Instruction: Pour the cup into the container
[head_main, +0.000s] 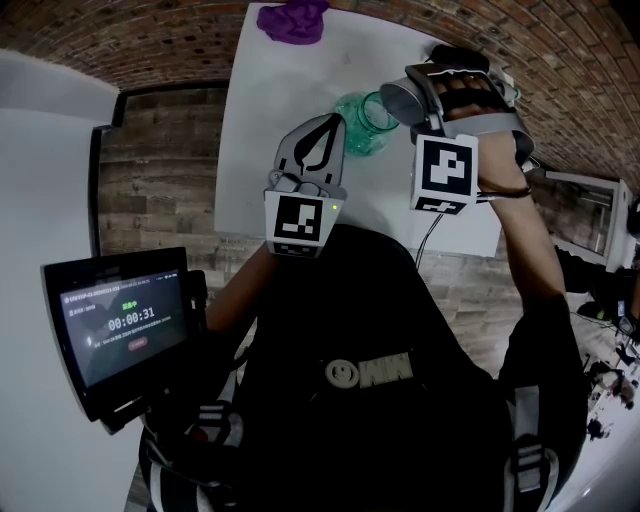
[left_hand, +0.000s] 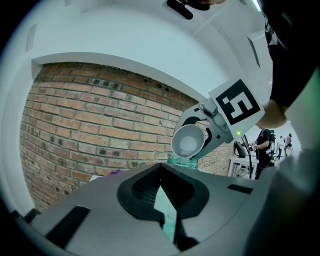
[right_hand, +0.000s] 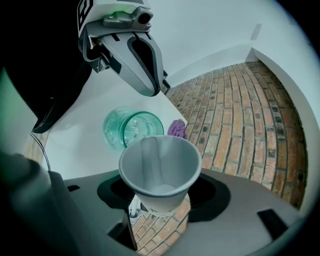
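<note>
A green glass jar (head_main: 362, 125) stands upright on the white table (head_main: 270, 150). My right gripper (head_main: 405, 100) is shut on a pale paper cup (right_hand: 160, 175), which it holds tilted with its mouth over the jar's rim (left_hand: 189, 162). In the left gripper view the cup's mouth (left_hand: 189, 141) faces me and no contents show inside. My left gripper (head_main: 330, 125) sits just left of the jar with its tips together and nothing gripped. In the right gripper view the jar (right_hand: 131, 127) lies below and beyond the cup, with the left gripper (right_hand: 152, 87) above it.
A purple cloth (head_main: 292, 20) lies at the table's far end. A tablet with a timer (head_main: 120, 330) stands at the left, off the table. Brick floor surrounds the table. A person (left_hand: 264, 145) stands in the background to the right.
</note>
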